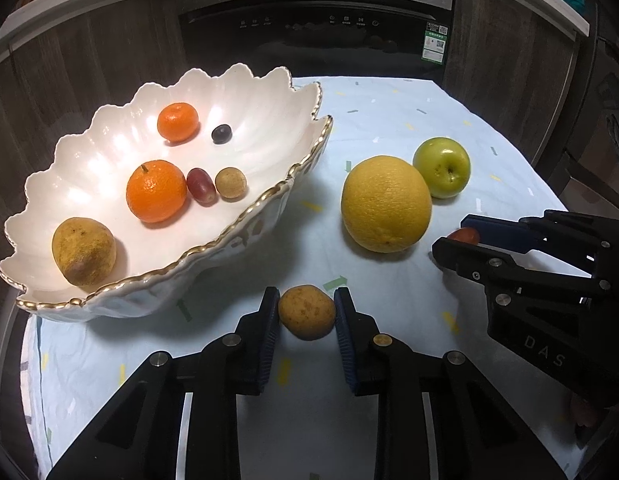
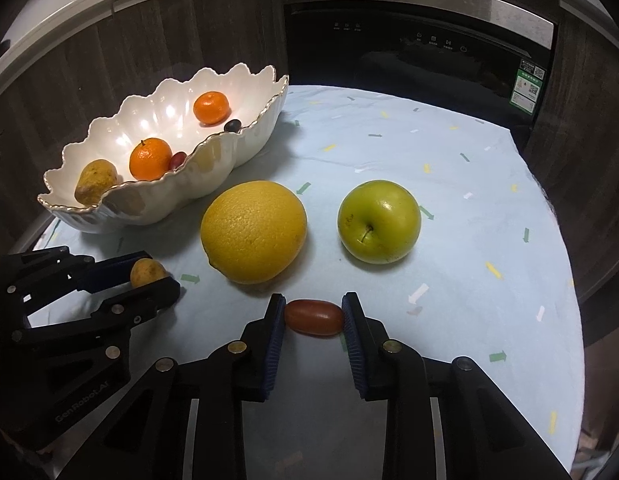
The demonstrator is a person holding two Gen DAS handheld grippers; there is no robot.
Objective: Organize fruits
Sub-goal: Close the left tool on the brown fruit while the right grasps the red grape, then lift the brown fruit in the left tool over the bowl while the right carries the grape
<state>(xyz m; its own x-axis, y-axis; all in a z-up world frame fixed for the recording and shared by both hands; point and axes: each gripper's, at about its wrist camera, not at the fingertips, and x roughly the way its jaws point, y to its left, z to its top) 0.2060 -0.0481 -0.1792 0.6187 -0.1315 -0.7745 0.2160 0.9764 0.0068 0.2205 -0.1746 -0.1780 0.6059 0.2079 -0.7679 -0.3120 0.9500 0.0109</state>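
With your left gripper [image 1: 306, 312] clamped on the small brown fruit [image 1: 306, 312] and your right gripper [image 2: 314, 317] on the red grape [image 2: 314, 317], both low on the table [image 2: 489, 200], lift straight, clear the bowl [image 1: 245, 216] rim, release gently inside.

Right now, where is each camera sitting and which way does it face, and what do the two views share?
Left wrist: on the left gripper, looking down along its fingers at a small brown speckled round fruit; the right gripper shows at the right edge.
Right wrist: on the right gripper, facing a small red oblong fruit; the left gripper shows at the left.
Shared: white scalloped gold-rimmed bowl, large yellow citrus, green apple, pale patterned tablecloth.
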